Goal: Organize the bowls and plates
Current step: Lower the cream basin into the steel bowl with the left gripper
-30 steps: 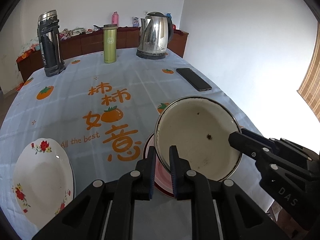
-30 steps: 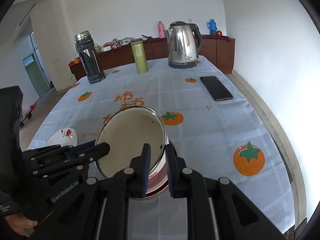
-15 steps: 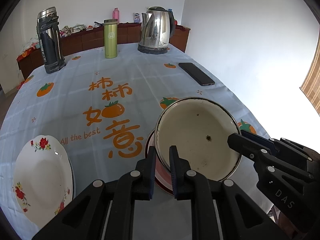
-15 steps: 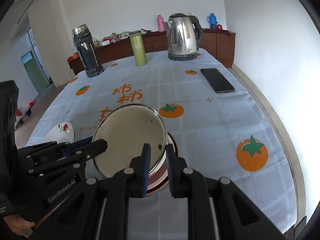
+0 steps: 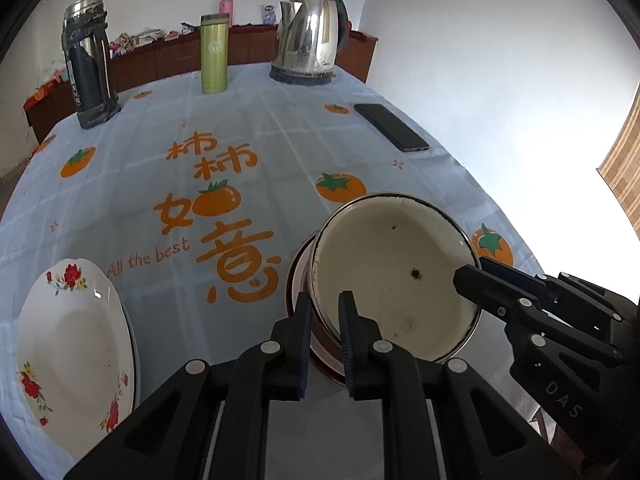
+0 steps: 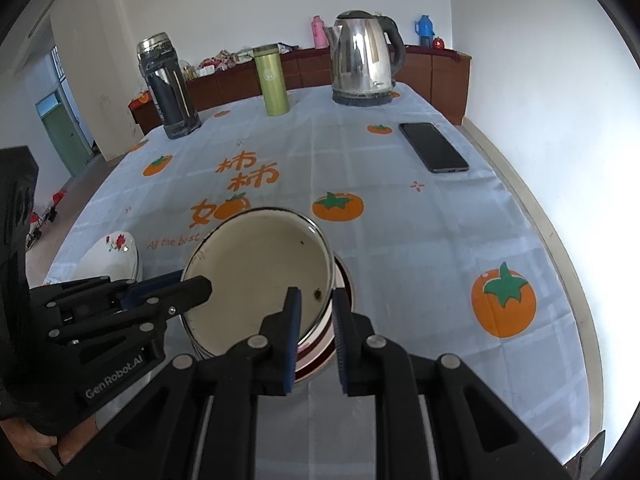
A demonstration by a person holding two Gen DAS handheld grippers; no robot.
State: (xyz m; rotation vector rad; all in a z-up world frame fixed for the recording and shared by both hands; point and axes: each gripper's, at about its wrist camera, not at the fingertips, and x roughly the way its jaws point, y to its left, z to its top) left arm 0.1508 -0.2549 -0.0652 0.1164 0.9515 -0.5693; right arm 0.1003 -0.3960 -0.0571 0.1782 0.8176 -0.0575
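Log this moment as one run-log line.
left gripper: shut on enamel bowl rim | right gripper: shut on opposite rim | bowl: above red-rimmed plate

Red-rimmed plate (image 5: pixel 298 276) mostly hidden under the enamel bowl (image 5: pixel 394 276); only an edge shows, pattern can't be read. Bowl's near rim covered by left claw (image 5: pixel 325 312) and, in right view, right claw (image 6: pixel 314 310). Floral plate (image 6: pixel 116 250) half behind the left claw body in right view. Person: just a bit of hand (image 6: pixel 24 438) at frame edge. Sideboard clutter (image 5: pixel 136 38) too small to ID.
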